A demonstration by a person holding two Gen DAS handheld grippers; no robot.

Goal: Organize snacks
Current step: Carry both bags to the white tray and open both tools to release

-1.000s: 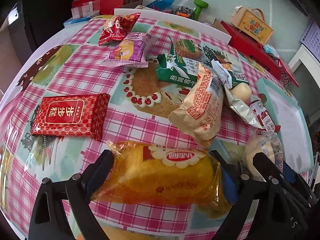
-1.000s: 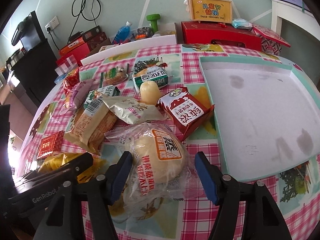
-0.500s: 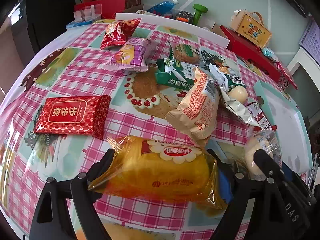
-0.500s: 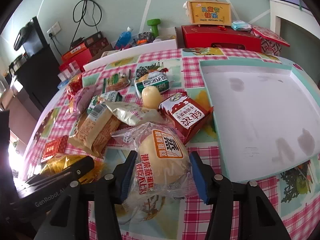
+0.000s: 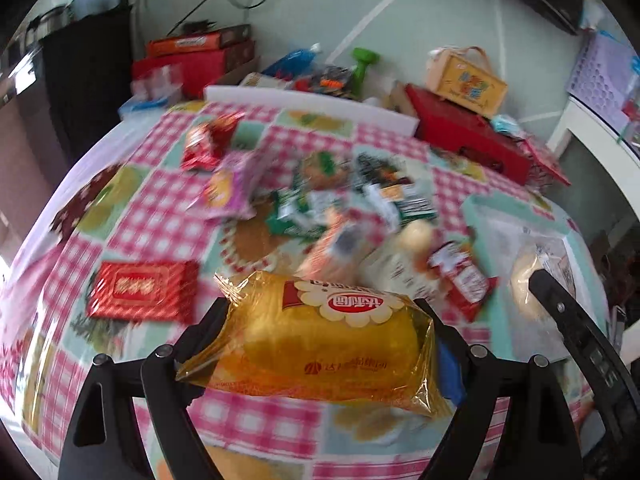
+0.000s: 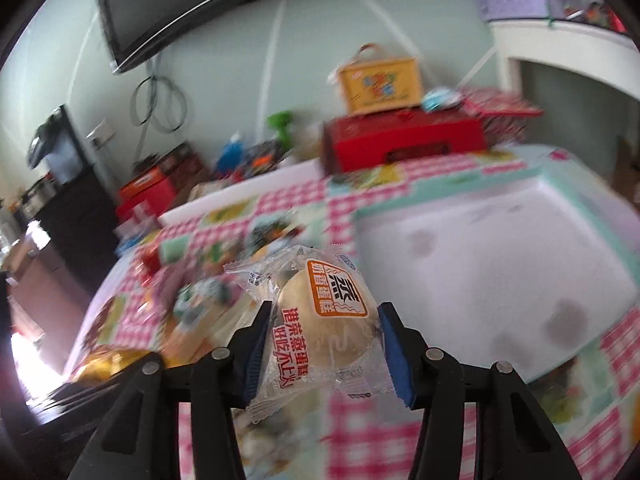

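My left gripper [image 5: 324,340] is shut on a yellow cake packet [image 5: 320,340] and holds it lifted above the checked tablecloth. My right gripper [image 6: 324,340] is shut on a clear-wrapped steamed cake [image 6: 324,316], also raised off the table. The steamed cake [image 5: 532,280] and the right gripper's black finger show at the right edge of the left wrist view. A white tray with a mint rim [image 6: 592,208] lies to the right on the table. Several other snack packets [image 5: 320,208] are scattered over the middle of the cloth.
A flat red packet [image 5: 140,292] lies left of the yellow cake. Red boxes [image 6: 404,140], a yellow carry box [image 6: 380,84], a green dumbbell and bottles crowd the table's far edge. A white shelf stands at the far right.
Both grippers closed onto their packets and lifted them off the table. Each view has tilted upward, showing more of the wall, and is blurred by motion.
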